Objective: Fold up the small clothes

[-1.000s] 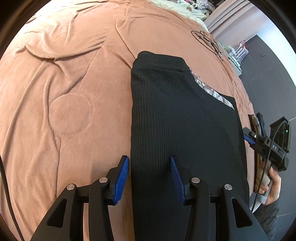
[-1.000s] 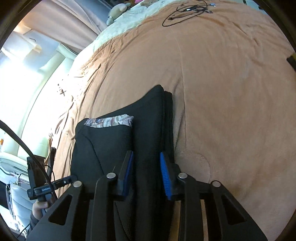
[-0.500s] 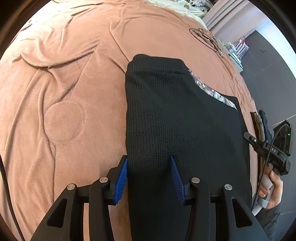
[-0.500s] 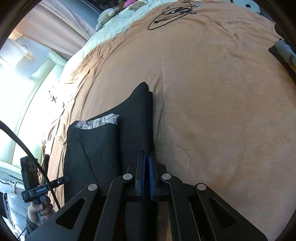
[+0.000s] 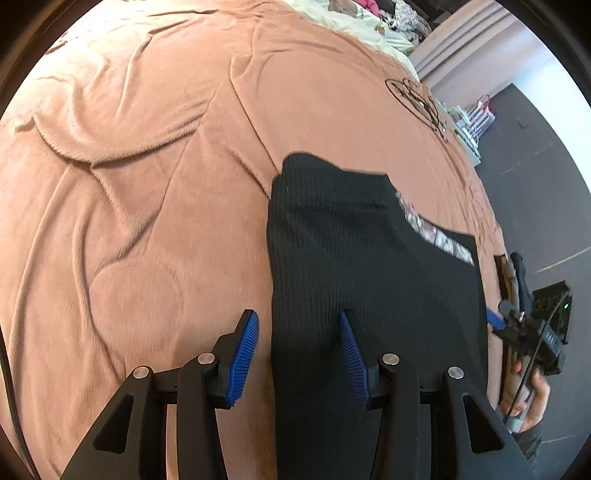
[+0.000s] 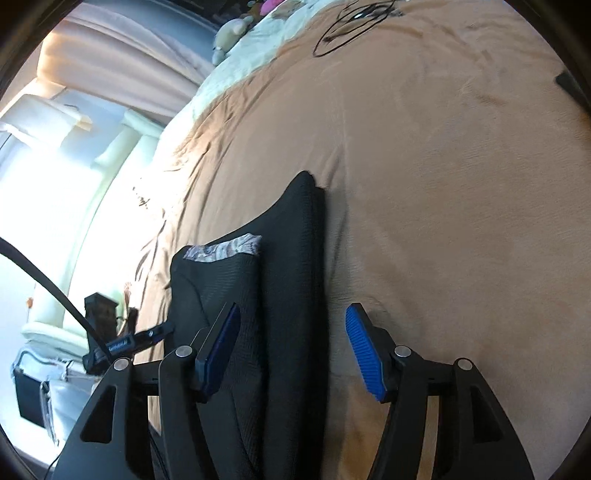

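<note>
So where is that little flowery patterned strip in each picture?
Left wrist view: the patterned strip sits right of centre, on the black garment's far right edge.
Right wrist view: the strip sits left of centre, atop the folded flap.
Shared landmark: the black cable coil on the blanket.

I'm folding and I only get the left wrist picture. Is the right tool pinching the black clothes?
Observer: No. The right tool has just been opening. Its pads stand apart and press on nothing, with the black garment's folded edge between them.
Operator: Are both pads above the clothes?
Observer: No. One pad is over the garment, the other over the blanket beside it.
Operator: Does that edge look folded?
Observer: Yes. In the right wrist view, two layers lie stacked along that side.
</note>
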Motion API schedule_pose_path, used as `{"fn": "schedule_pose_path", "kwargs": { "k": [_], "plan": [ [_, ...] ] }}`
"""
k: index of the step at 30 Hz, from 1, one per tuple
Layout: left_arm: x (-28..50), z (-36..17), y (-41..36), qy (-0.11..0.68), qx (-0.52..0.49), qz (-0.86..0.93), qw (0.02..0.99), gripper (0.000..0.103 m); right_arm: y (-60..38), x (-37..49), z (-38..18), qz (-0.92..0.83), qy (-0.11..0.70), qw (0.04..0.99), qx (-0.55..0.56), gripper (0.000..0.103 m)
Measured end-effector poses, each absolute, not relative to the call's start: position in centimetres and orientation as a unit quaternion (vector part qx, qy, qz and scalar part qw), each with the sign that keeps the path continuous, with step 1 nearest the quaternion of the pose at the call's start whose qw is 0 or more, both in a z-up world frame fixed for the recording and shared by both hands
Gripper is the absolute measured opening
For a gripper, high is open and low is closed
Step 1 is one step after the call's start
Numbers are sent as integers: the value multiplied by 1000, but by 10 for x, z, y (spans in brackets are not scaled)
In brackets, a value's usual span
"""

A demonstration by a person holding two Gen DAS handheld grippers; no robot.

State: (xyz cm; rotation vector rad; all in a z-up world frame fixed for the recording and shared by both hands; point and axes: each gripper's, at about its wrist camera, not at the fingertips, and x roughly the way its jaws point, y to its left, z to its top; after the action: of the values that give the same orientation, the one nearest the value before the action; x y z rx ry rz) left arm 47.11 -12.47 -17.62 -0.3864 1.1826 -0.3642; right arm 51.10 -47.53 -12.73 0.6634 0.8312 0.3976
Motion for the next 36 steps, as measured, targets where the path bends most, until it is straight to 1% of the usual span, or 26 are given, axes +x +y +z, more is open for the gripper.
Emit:
{"fn": "schedule_pose_path", "kwargs": {
  "k": [4, 9, 11, 12, 13, 14, 16, 19, 21, 26, 29, 36],
  "plan": [
    [487, -179, -120, 545, -197, -169, 797, 47, -469, 532, -138, 216, 411, 828, 314, 58],
    [513, -184, -119, 537, -214, -177, 796, 45, -462, 558, -138, 256, 410, 819, 311, 58],
    [520, -186, -121, 537, -215, -181, 795, 38, -457, 569, -138, 266, 412, 818, 300, 58],
    [523, -188, -122, 538, -215, -182, 794, 35, -453, 575, -138, 269, 415, 819, 292, 54],
    [528, -190, -123, 539, -217, -183, 793, 31, -451, 581, -139, 265, 419, 821, 284, 48],
    [530, -191, -123, 539, -219, -183, 793, 27, -449, 583, -139, 261, 424, 822, 277, 44],
    [533, -190, -127, 538, -213, -184, 795, 23, -444, 590, -138, 243, 432, 828, 264, 28],
    [532, -185, -131, 534, -199, -184, 801, 10, -443, 590, -134, 230, 429, 833, 262, 16],
    [529, -175, -132, 525, -193, -183, 808, 10, -442, 584, -130, 227, 422, 840, 255, 13],
    [517, -151, -130, 510, -183, -193, 818, 9, -429, 556, -98, 214, 391, 863, 236, 12],
    [506, -132, -123, 497, -198, -201, 821, 9, -414, 533, -73, 202, 375, 880, 211, 12],
    [469, -71, -114, 453, -199, -218, 841, 8, -391, 462, -20, 196, 328, 908, 168, 12]
  ]
}}
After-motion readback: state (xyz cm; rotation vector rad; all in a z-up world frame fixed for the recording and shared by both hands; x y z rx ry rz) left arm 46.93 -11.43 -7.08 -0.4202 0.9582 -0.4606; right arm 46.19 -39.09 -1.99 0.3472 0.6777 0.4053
